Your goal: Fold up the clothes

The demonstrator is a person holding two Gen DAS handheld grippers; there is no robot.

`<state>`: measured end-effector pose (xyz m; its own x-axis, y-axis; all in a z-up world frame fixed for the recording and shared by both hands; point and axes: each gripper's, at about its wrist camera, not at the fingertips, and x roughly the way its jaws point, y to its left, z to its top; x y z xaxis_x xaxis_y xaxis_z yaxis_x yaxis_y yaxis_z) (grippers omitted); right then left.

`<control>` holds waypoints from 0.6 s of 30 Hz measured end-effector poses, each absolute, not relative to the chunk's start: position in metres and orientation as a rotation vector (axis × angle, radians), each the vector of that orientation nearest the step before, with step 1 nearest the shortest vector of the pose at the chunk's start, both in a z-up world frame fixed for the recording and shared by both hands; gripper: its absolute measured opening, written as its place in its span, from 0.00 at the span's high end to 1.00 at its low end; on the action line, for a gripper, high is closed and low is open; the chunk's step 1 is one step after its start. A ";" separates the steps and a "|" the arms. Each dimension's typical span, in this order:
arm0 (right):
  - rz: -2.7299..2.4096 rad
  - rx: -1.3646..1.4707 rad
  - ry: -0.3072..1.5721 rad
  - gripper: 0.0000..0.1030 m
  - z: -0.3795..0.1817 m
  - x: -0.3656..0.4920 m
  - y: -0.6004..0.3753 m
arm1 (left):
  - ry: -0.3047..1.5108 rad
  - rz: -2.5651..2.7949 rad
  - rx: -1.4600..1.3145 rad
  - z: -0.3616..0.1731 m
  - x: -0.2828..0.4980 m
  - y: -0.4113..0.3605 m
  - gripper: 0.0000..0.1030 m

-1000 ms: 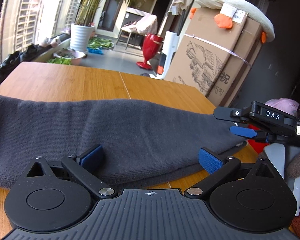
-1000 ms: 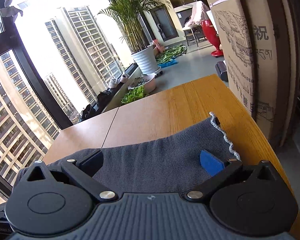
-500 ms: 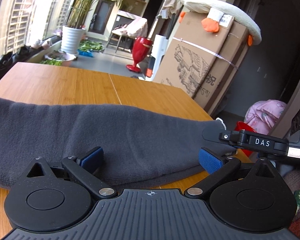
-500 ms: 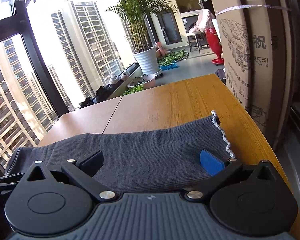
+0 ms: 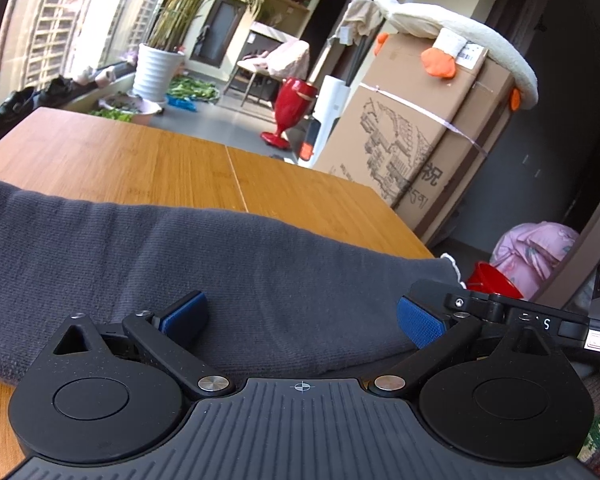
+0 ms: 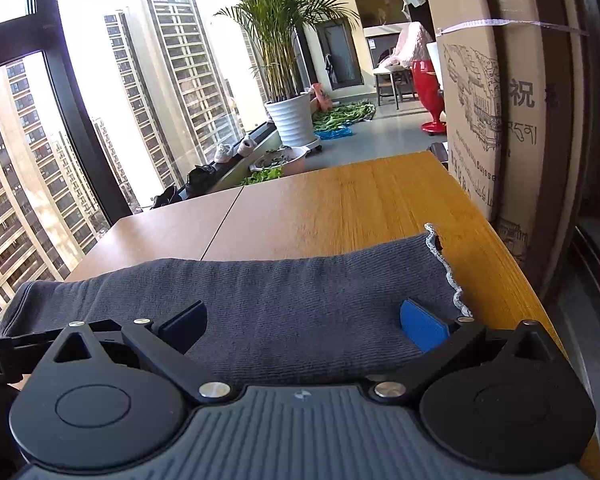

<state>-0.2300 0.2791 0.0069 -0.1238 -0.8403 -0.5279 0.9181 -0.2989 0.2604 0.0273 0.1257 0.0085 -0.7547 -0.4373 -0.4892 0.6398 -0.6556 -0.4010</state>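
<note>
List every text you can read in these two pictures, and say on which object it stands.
"祝": on the cardboard box, in both views.
"Buisse": on the same box, cut off; the lines around it are too small to read.
"S": on the right claw in the left view; the other letters are blurred.
White tag on the plush toy: unreadable.

Dark grey ribbed knit garment (image 6: 300, 300), white scalloped trim; honey-brown wood-grain table (image 6: 360, 196)

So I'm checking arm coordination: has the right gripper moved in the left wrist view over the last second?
Yes. The right gripper has dropped lower and nearer, from level with the cardboard box's foot to the grey garment's near edge.
</note>
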 end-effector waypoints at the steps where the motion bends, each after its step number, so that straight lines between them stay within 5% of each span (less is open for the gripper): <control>1: -1.740 0.705 0.147 0.00 0.007 -0.230 0.279 | 0.744 -2.363 0.476 0.009 0.026 0.127 0.00; 18: -1.721 0.711 0.104 0.00 0.005 -0.233 0.285 | 0.801 -2.366 0.427 0.007 0.031 0.125 0.00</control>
